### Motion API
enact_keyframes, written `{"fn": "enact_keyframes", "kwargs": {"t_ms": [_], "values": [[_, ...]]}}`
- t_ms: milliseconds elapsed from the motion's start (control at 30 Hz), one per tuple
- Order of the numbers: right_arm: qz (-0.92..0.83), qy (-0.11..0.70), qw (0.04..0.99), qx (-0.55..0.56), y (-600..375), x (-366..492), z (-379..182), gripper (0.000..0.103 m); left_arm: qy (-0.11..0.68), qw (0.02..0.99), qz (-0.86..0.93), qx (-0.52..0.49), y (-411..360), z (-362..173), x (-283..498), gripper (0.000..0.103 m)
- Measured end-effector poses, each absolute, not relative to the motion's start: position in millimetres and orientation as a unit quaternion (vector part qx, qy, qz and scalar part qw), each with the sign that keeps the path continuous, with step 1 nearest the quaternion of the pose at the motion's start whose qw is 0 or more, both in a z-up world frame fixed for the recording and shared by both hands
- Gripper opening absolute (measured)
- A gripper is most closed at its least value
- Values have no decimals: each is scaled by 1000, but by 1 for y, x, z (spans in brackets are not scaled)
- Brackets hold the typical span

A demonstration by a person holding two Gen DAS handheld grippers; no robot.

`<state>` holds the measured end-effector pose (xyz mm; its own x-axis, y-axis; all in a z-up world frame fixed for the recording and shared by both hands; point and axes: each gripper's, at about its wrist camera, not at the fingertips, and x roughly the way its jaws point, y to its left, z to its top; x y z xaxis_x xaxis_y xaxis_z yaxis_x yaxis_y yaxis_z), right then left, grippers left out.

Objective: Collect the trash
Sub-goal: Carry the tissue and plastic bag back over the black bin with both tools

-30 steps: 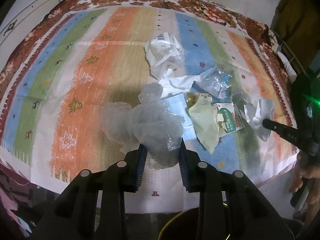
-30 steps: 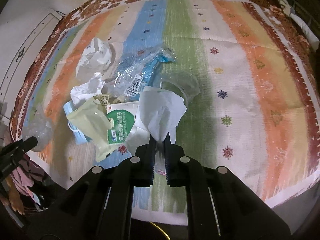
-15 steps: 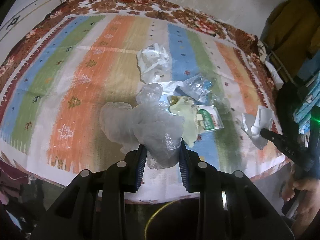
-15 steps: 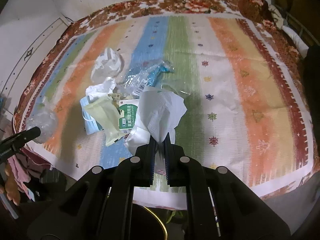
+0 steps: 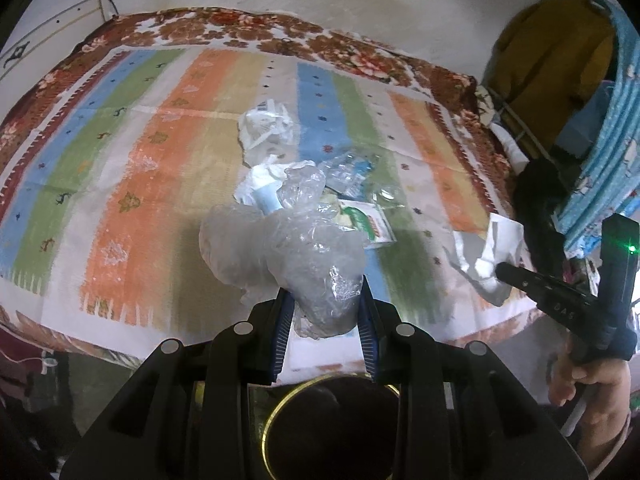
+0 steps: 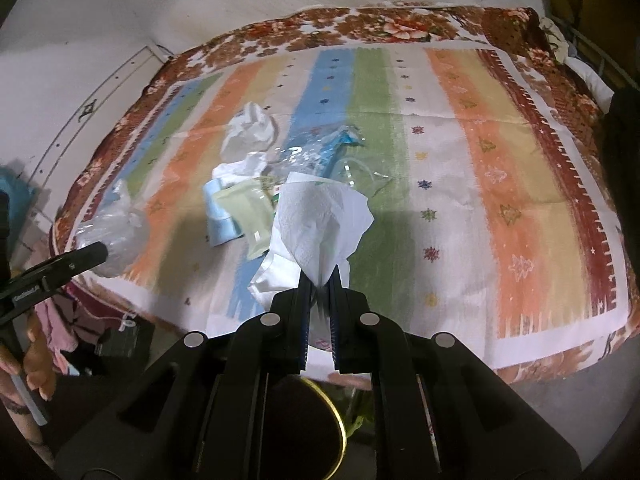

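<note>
- Our left gripper clamps a crumpled clear plastic bag, held above the striped bedspread.
- Ahead of it lies the remaining trash pile.
- Our right gripper, nearly closed, pinches a white tissue.
- Only the left view shows the yellow garment to the right; both views show a gold-rimmed bin beneath the gripper.

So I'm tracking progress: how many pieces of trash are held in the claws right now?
2. A crumpled clear plastic bag in the left claw, and a white paper napkin pinched in the right claw. The rest lies piled on the striped cloth.
</note>
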<state>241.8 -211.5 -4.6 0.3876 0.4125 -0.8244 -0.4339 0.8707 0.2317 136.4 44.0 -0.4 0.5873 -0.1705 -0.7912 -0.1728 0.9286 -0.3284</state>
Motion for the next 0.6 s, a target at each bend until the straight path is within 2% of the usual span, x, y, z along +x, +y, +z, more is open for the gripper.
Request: {"fn": "enact_keyframes", "kwargs": {"t_ms": [600], "values": [[276, 464, 841, -41, -228, 142, -12, 7, 430, 881, -68, -184, 8, -3, 59, 30]]}}
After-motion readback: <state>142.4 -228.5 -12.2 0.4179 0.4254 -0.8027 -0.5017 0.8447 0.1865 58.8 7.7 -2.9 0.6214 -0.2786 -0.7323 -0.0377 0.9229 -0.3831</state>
